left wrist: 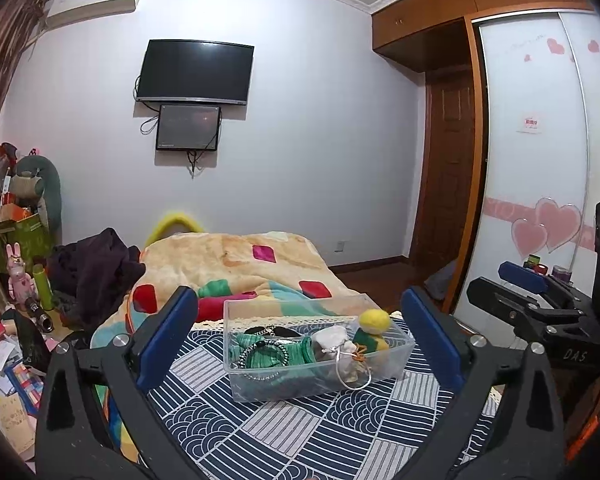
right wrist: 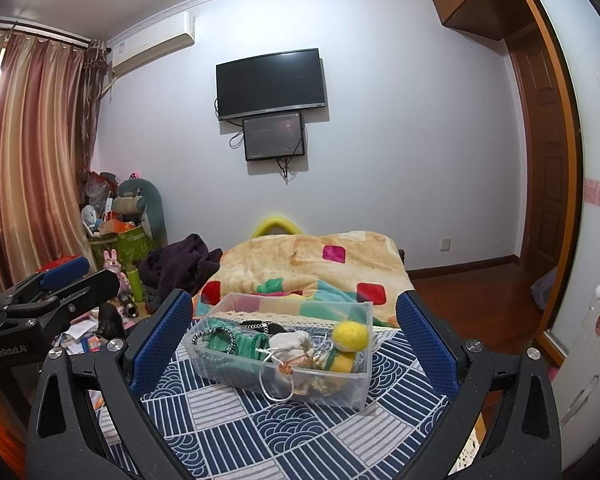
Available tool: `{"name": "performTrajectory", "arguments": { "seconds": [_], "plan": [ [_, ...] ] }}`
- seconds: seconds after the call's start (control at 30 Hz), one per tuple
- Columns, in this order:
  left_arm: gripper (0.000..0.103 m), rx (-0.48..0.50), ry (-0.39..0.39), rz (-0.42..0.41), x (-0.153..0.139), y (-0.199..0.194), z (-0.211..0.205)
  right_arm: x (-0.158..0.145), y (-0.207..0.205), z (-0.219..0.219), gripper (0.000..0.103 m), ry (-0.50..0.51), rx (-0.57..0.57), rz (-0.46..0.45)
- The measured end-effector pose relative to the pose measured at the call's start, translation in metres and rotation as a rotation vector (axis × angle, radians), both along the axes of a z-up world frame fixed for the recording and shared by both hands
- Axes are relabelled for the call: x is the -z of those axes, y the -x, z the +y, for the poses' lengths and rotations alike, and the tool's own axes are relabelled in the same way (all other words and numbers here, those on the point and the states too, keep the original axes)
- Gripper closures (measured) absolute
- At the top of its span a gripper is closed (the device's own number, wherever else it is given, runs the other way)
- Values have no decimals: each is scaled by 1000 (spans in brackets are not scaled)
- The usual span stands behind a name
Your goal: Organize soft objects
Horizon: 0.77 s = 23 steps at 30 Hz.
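Observation:
A clear plastic box (left wrist: 404,354) stands on a blue-and-white patterned cloth (left wrist: 284,432). In it lie a yellow-and-green felt doll (left wrist: 374,328), a white drawstring pouch (left wrist: 332,340), green knitted fabric (left wrist: 268,354) and a black-and-white cord (left wrist: 260,350). My left gripper (left wrist: 300,340) is open and empty, with the box between and beyond its blue pads. In the right wrist view the box (right wrist: 356,392), doll (right wrist: 350,338), pouch (right wrist: 292,342) and green fabric (right wrist: 244,344) show too. My right gripper (right wrist: 294,344) is open and empty before the box.
A colourful blanket (left wrist: 240,264) covers the bed behind the box. A dark garment (left wrist: 96,268) lies to its left. Toys, boxes and papers (left wrist: 16,280) crowd the floor at left. A wardrobe (left wrist: 540,160) stands at right. The other gripper's body (left wrist: 540,312) sits at right.

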<state>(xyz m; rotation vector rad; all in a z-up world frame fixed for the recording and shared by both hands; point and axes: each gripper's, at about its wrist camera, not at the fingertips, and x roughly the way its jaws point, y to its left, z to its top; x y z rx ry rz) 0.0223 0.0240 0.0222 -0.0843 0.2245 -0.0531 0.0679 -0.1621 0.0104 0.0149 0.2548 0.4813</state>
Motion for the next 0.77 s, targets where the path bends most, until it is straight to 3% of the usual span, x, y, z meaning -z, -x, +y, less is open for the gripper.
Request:
{"name": "performTrajectory", "arguments": {
  "seconds": [0.77],
  "plan": [
    [0, 17, -26, 14, 3, 0, -7, -1, 2, -1, 1, -2, 2, 1]
  ]
}}
